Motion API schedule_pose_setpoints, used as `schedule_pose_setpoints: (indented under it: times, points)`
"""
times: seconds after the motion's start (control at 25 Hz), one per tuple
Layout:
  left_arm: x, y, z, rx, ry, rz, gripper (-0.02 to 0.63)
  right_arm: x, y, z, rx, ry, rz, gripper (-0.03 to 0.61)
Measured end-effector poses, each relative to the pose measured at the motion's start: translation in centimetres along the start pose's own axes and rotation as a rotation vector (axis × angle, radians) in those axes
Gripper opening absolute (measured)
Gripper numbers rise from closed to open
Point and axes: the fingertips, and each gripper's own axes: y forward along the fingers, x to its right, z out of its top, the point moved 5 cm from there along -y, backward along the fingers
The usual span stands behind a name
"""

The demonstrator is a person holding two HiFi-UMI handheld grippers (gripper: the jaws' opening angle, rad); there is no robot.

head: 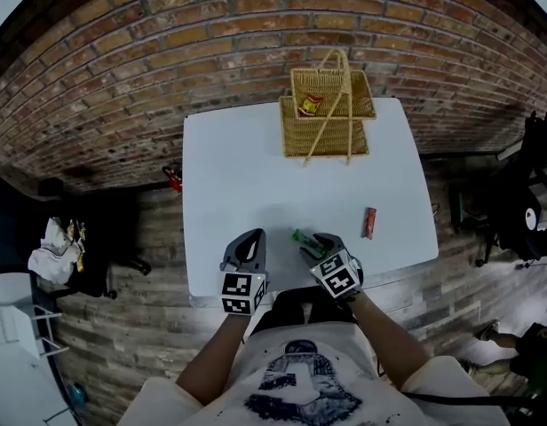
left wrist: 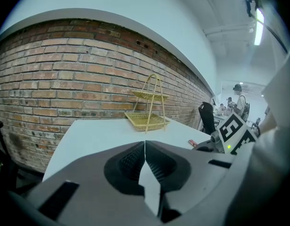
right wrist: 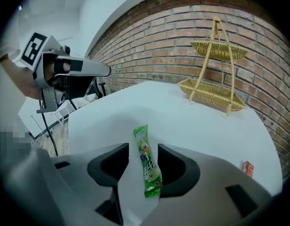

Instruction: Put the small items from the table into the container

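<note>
Straddling slim glossy grn sachet (right wrist: 147, 164): right gripper's (right wrist: 142, 148) dark fingers (right wrist: 178, 168).

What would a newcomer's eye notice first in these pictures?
A green sachet lies on the white table between the open jaws of the right gripper. A two-tier wicker basket stands at the table's far edge. A small red packet lies alone toward its right side.

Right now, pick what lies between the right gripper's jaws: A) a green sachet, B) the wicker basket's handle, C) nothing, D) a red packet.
A: in the right gripper view a green sachet lies on the white table between the parted jaws of the right gripper.
</note>
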Motion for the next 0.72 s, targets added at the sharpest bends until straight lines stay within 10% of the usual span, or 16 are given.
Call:
schedule_pose_setpoints:
  times: [0.72]
  points:
    - [-0.41,0.54,0.69,0.007,0.008,-0.033,0.048,0.66,0.07,-0.51,-0.047,0.008,-0.056,0.075]
